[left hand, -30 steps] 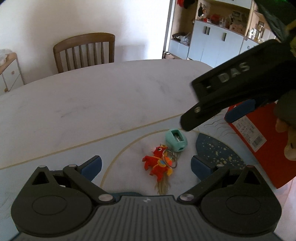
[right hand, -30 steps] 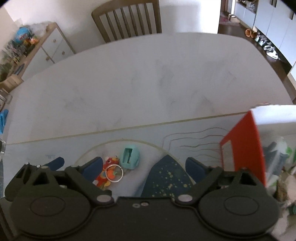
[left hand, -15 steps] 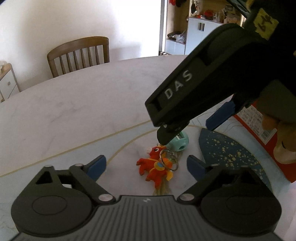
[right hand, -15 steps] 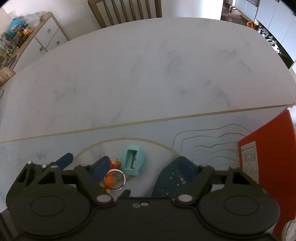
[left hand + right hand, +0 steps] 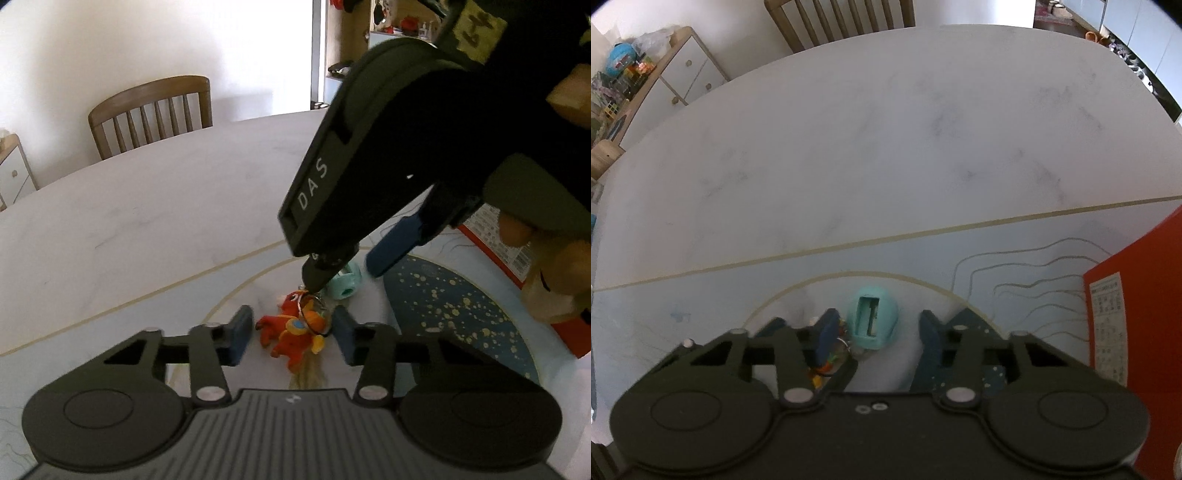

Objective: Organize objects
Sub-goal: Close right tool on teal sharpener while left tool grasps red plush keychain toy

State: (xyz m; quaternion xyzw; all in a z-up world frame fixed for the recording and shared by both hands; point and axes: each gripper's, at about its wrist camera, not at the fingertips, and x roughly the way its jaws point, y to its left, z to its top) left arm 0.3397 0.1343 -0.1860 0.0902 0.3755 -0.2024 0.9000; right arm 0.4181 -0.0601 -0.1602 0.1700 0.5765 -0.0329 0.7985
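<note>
A red and orange toy keychain (image 5: 291, 332) lies on the pale blue mat (image 5: 147, 317) between the pads of my left gripper (image 5: 291, 334). Its jaws are closing and the pads touch the toy's sides. Just beyond the toy lies a teal pencil sharpener (image 5: 873, 321), also seen as the sharpener (image 5: 347, 282) in the left wrist view. My right gripper (image 5: 873, 330) points steeply down over the sharpener. Its jaws are closing with the sharpener between them, and a gap shows at the right pad. The right gripper (image 5: 345, 275) fills the upper right of the left wrist view.
A red box (image 5: 1137, 332) stands on the mat at the right, beside a dark blue speckled patch (image 5: 461, 306). A person's hand (image 5: 546, 288) holds the right gripper. Behind the white marble table (image 5: 886, 129) are a wooden chair (image 5: 151, 110) and a low cabinet (image 5: 683, 70).
Both pairs of jaws have narrowed from wide apart. The right gripper has come in from the right and down over the sharpener. The left pads have closed in onto the toy.
</note>
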